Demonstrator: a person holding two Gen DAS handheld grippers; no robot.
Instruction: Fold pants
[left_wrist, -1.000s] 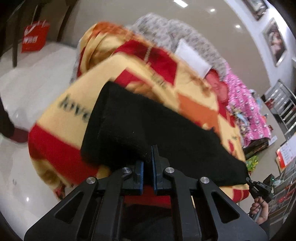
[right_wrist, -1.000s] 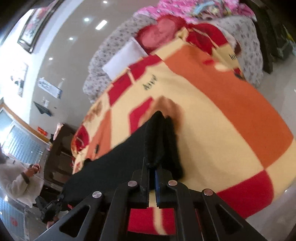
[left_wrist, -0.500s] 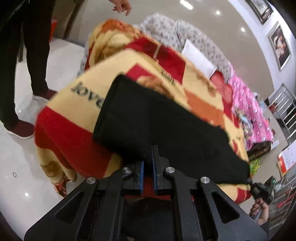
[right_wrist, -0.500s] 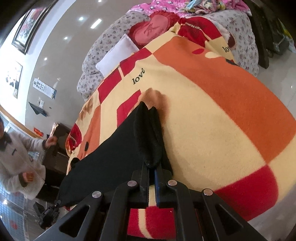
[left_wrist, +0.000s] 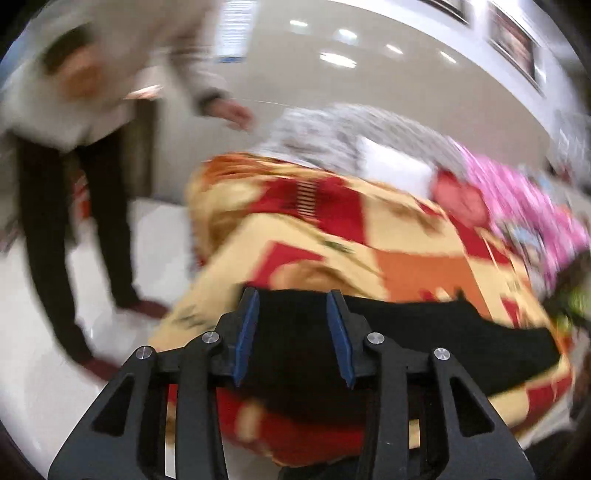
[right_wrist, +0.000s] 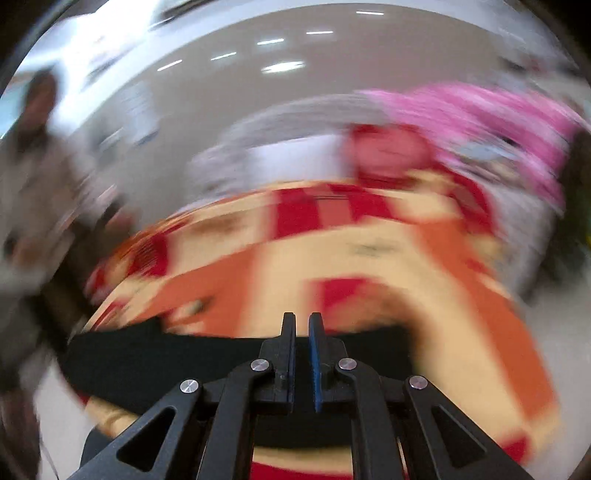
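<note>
The black pants (left_wrist: 424, 332) lie as a long flat band across the near edge of the bed, on the red, orange and cream blanket (left_wrist: 369, 243), so a fold seems to have been laid down and the cloth left to settle. The left tool (left_wrist: 291, 314) has just been opening: its blue pads (left_wrist: 246, 325) stand apart with dark cloth showing behind the gap, but nothing is pinched between them, which reads as a release after setting that end in place. The right tool (right_wrist: 302, 332) looks all but closed, with only a thin slit between its fingers and no fabric visibly caught there; it hangs above the band of pants (right_wrist: 166, 354) rather than on it. Both views are heavily smeared, so edges are hard to judge. A person in a pale top (left_wrist: 96, 74) bends beside the bed on the left, one hand (left_wrist: 232, 112) reaching out over its far corner. Farther back sit a grey patterned quilt (left_wrist: 332, 136) and a pink cover (left_wrist: 517, 199), well apart from the pants.
</note>
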